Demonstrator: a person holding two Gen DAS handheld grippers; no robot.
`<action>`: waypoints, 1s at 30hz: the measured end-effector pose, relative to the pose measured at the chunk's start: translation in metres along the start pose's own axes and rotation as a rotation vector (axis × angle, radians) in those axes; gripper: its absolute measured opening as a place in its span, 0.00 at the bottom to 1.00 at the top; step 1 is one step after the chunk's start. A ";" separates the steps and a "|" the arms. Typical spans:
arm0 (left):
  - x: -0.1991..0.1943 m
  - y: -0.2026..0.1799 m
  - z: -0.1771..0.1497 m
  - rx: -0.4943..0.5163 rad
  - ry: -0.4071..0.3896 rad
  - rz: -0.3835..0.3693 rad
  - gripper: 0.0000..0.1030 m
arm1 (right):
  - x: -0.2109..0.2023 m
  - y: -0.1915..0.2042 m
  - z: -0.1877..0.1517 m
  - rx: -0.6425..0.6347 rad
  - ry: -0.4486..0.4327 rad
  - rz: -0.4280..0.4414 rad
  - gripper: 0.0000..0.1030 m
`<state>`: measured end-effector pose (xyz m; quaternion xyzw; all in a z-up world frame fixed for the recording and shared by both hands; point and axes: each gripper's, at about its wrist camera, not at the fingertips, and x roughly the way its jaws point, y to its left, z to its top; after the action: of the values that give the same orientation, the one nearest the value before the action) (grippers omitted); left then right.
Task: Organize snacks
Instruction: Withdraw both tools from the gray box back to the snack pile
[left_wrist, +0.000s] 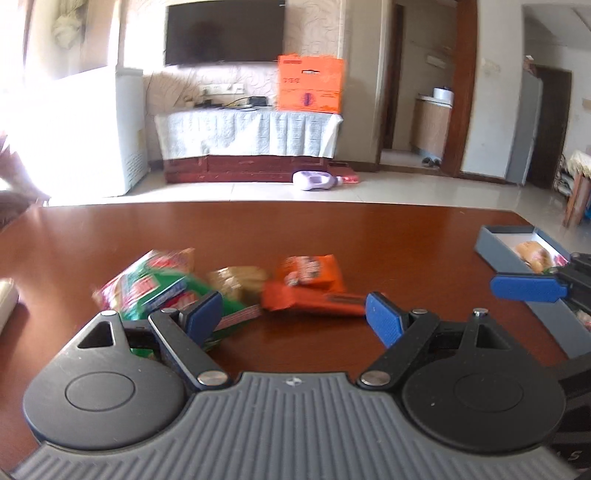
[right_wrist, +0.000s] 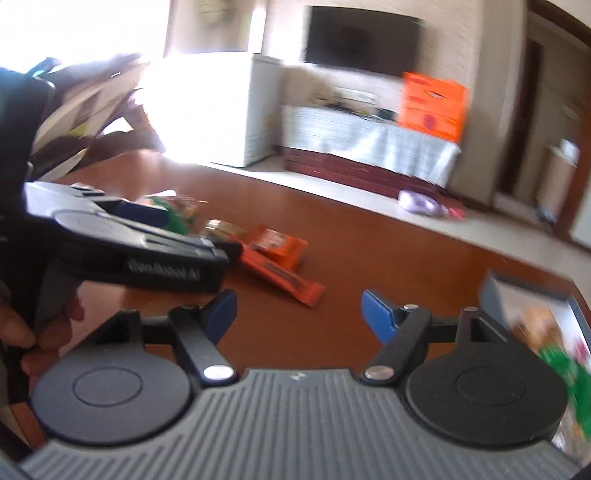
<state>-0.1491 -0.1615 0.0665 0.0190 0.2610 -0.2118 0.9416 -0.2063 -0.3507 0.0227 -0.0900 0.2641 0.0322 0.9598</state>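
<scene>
A pile of snacks lies on the brown table (left_wrist: 332, 229): green and red packets (left_wrist: 155, 284), a tan packet (left_wrist: 240, 280) and orange packets (left_wrist: 314, 284). My left gripper (left_wrist: 293, 317) is open and empty, just short of the pile, its left finger beside the green packets. A grey box (left_wrist: 517, 254) at the right holds a few snacks. My right gripper (right_wrist: 299, 314) is open and empty above the table, left of the grey box (right_wrist: 535, 306). The orange packets (right_wrist: 277, 258) lie ahead of it. The left gripper's body (right_wrist: 122, 247) shows at the left.
A white object (left_wrist: 7, 299) lies at the table's left edge. Beyond the table are a TV cabinet with a cloth (left_wrist: 251, 133), an orange carton (left_wrist: 310, 85), a white appliance (left_wrist: 122, 129) and a purple bottle on the floor (left_wrist: 317, 181).
</scene>
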 end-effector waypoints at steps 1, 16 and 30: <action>0.005 0.011 -0.002 -0.018 0.016 -0.001 0.85 | 0.007 0.007 0.003 -0.027 0.006 0.010 0.71; 0.045 0.078 0.006 0.034 -0.008 0.179 0.85 | 0.092 0.038 0.018 -0.195 0.079 0.039 0.57; 0.052 0.074 -0.003 0.065 -0.025 0.050 0.88 | 0.118 0.039 0.026 -0.138 0.138 0.094 0.34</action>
<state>-0.0800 -0.1143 0.0325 0.0533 0.2416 -0.1965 0.9488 -0.0957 -0.3054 -0.0221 -0.1454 0.3308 0.0892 0.9282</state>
